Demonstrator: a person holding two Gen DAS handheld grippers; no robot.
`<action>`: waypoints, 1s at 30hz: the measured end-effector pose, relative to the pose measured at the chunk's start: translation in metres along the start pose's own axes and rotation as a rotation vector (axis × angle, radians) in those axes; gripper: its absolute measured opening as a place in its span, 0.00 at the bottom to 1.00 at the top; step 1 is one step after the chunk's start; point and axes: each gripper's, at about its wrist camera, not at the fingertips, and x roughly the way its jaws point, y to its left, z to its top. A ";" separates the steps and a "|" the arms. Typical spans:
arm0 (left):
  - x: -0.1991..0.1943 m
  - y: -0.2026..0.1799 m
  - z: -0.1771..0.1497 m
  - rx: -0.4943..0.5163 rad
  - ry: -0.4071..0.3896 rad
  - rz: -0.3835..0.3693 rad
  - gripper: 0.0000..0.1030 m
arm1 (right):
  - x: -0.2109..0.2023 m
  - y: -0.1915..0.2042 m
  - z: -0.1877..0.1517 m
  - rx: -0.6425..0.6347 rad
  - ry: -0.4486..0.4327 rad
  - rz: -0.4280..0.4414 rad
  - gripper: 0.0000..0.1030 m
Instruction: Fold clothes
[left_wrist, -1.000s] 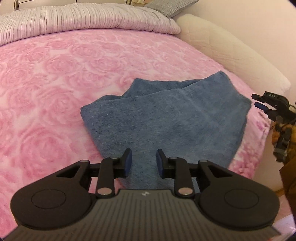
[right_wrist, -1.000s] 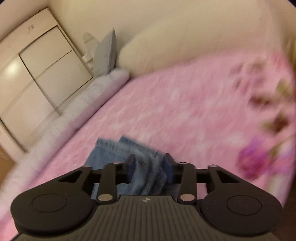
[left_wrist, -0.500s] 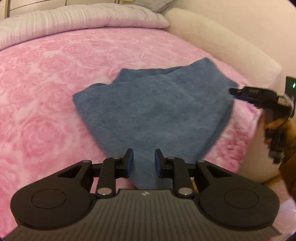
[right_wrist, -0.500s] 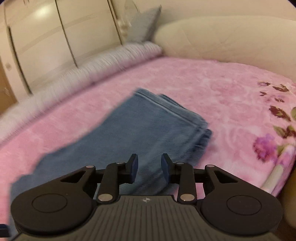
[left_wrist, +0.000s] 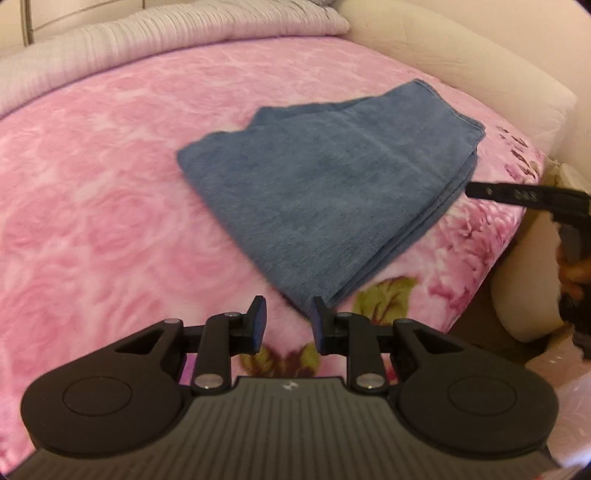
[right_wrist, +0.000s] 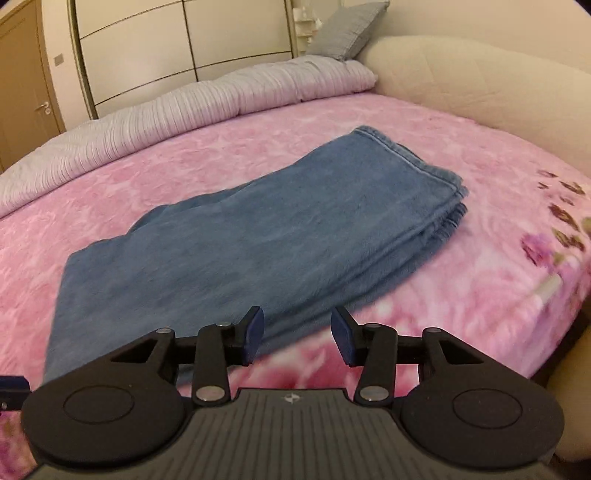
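A folded blue towel (left_wrist: 332, 184) lies in several layers on the pink rose-patterned bedspread (left_wrist: 92, 221), near the bed's near corner. It also shows in the right wrist view (right_wrist: 258, 243). My left gripper (left_wrist: 289, 321) is open and empty, just short of the towel's near corner. My right gripper (right_wrist: 297, 338) is open and empty, at the towel's near edge. The right gripper's fingers (left_wrist: 491, 192) show at the right of the left wrist view, beside the towel's layered edge.
A ribbed grey-pink duvet (right_wrist: 166, 107) lies along the far side of the bed. A cream padded bed surround (right_wrist: 480, 81) curves around the right. White wardrobe doors (right_wrist: 147, 48) and a grey pillow (right_wrist: 343, 29) stand behind. The bed edge (left_wrist: 491, 258) drops off at right.
Both grippers have pulled back from the towel, which lies folded on the bed. The right gripper swung round toward the towel and its jaws opened wider. The left jaws also opened slightly.
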 end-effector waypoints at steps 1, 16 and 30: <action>-0.007 -0.001 0.000 -0.002 -0.008 0.010 0.29 | -0.010 0.004 -0.005 0.018 -0.009 0.005 0.48; -0.070 -0.031 -0.004 0.065 -0.118 0.049 0.47 | -0.105 0.021 -0.015 0.043 -0.106 -0.077 0.86; -0.085 -0.041 -0.012 0.078 -0.152 0.022 0.51 | -0.131 0.018 -0.020 0.065 -0.138 -0.092 0.86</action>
